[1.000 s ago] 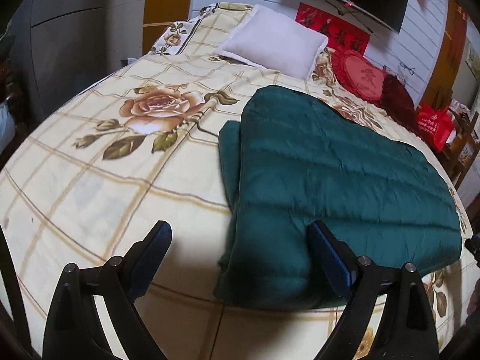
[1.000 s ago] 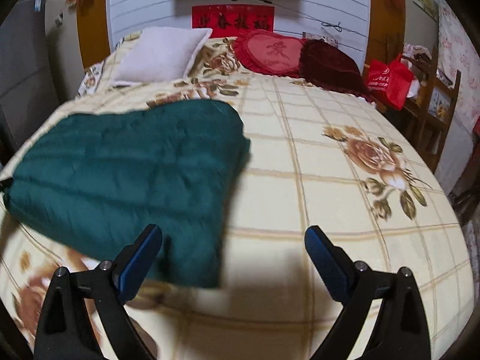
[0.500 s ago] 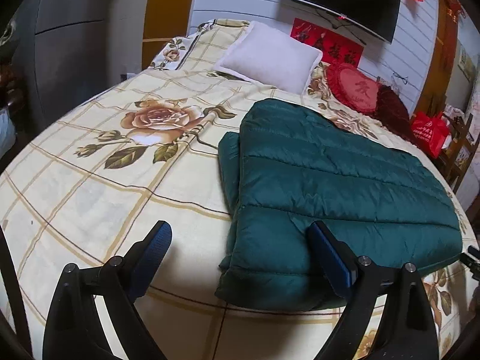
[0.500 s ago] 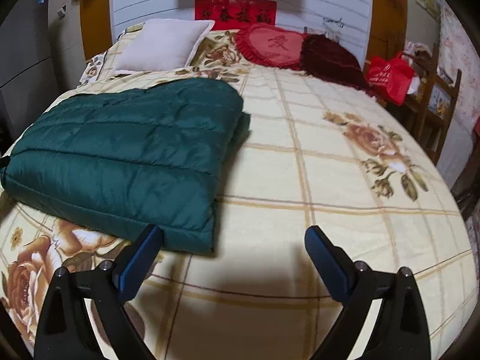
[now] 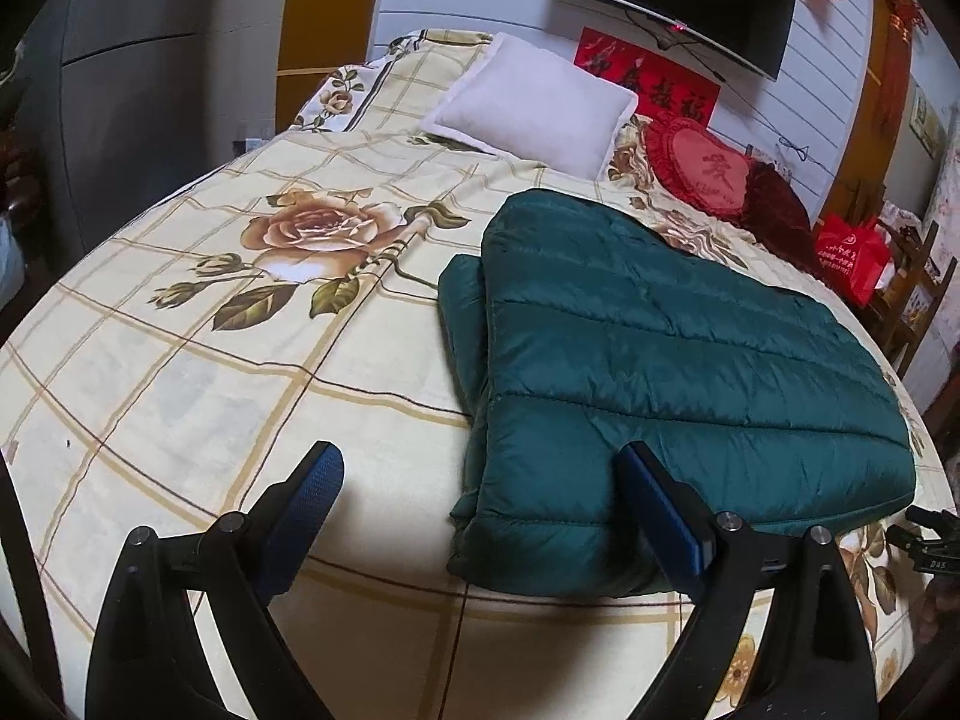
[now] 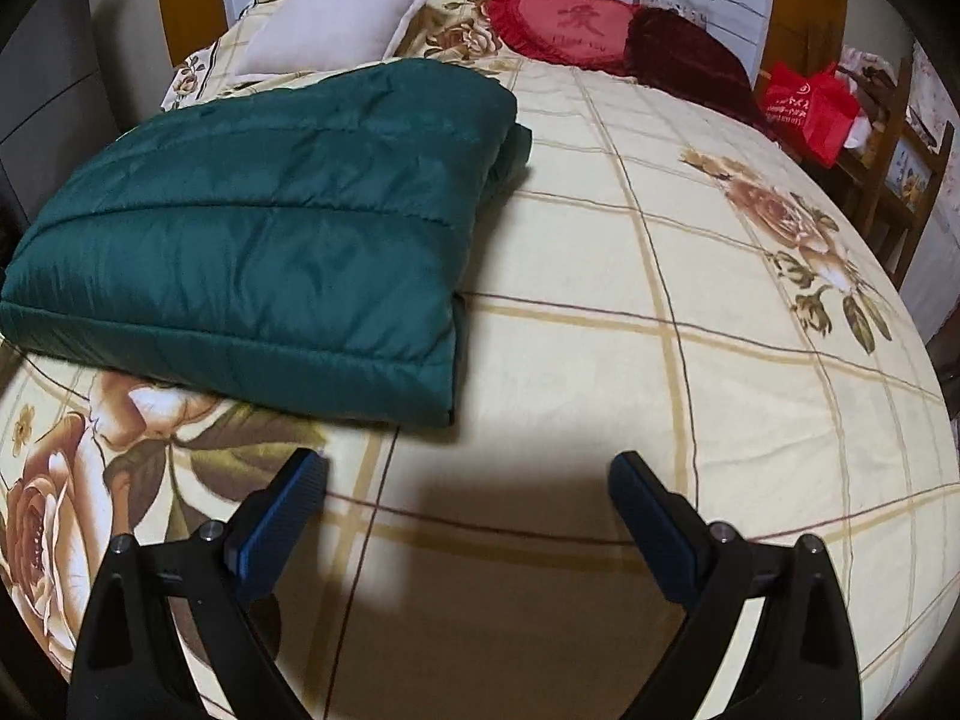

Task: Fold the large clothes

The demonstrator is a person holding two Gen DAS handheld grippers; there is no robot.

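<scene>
A dark green quilted down jacket [image 5: 660, 372] lies folded into a thick rectangle on the bed; it also shows in the right wrist view [image 6: 270, 228] at left. My left gripper [image 5: 480, 510] is open and empty, hovering at the jacket's near left corner, its right finger in front of the fabric. My right gripper [image 6: 468, 516] is open and empty above bare bedspread, just right of the jacket's near right corner. A small part of the right gripper shows at the left wrist view's right edge [image 5: 930, 540].
The bed has a cream plaid bedspread with roses [image 5: 180, 372]. A white pillow [image 5: 534, 102], red heart cushion [image 5: 702, 168] and dark red cushion [image 6: 690, 54] lie at the headboard. A red bag [image 6: 810, 108] and wooden chair [image 6: 900, 168] stand on the right.
Both grippers have pulled back and away from the jacket while staying open. The jacket lies still in its folded shape.
</scene>
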